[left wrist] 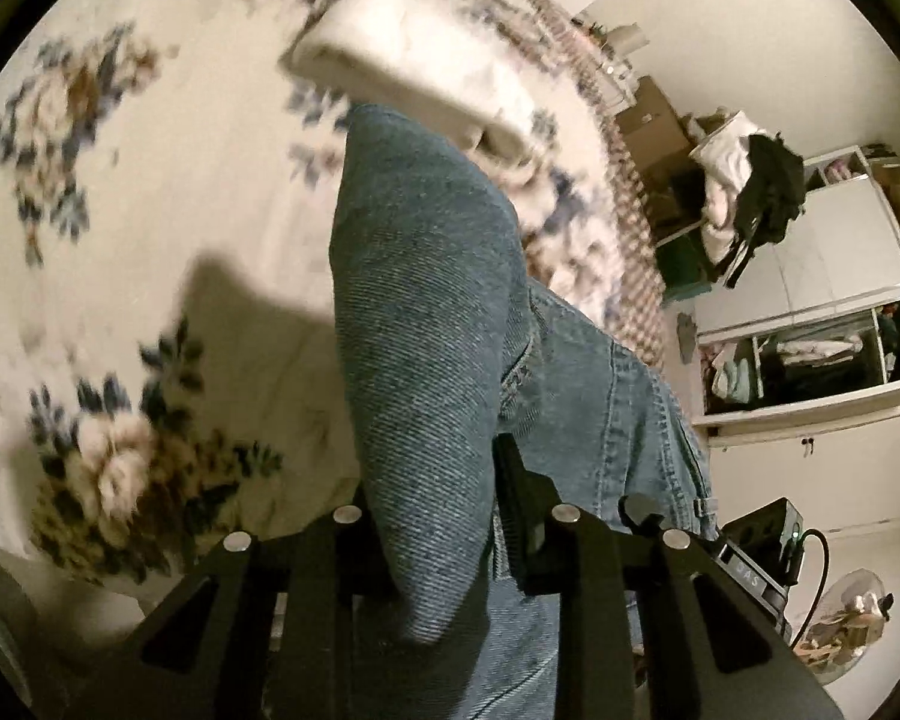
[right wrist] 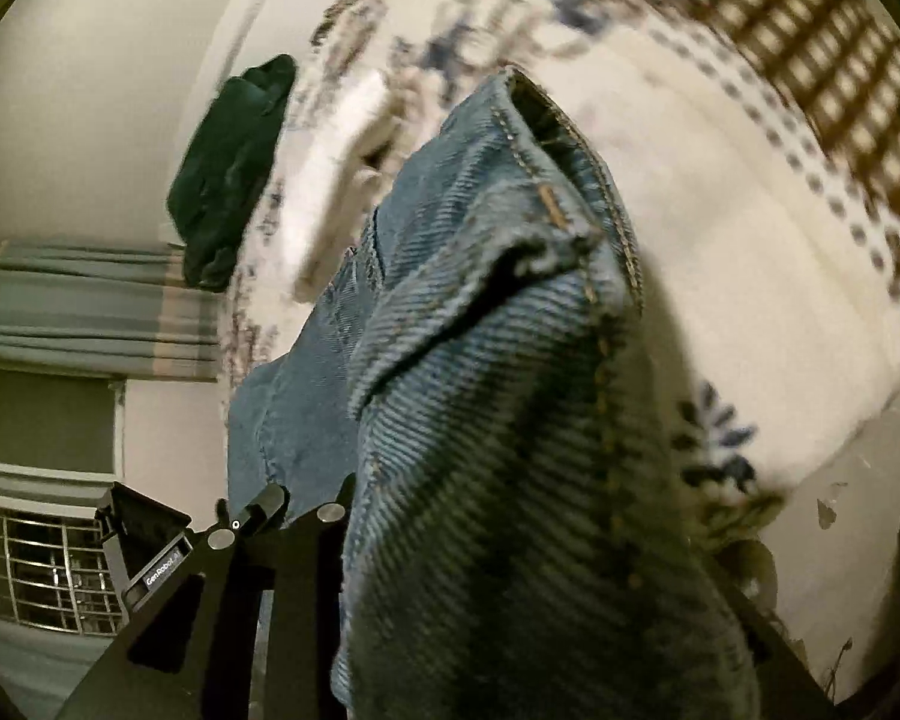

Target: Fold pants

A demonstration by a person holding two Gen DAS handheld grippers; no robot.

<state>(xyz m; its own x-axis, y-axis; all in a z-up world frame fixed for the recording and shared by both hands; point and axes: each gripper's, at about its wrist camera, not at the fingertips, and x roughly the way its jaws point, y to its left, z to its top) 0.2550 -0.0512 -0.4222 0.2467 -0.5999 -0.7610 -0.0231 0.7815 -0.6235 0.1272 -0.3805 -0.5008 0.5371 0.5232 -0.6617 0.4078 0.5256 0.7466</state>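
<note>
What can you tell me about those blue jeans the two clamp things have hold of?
The jeans are mid-blue denim with a clear twill weave and tan stitching along the seams and a hemmed opening. They are bunched and draped, lifted above the floral bedspread, not lying flat. The left gripper is shut on a fold of cloth between its black fingers; the right gripper also seems to clamp a thick wad that hides one finger. The rest hangs out of view.

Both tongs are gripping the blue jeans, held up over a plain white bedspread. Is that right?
Not quite. The bedspread is not plain: it is cream with a blue and brown floral print, as the left wrist view shows. The rest stands: the left tongs and right tongs each hold the jeans above it.
</note>
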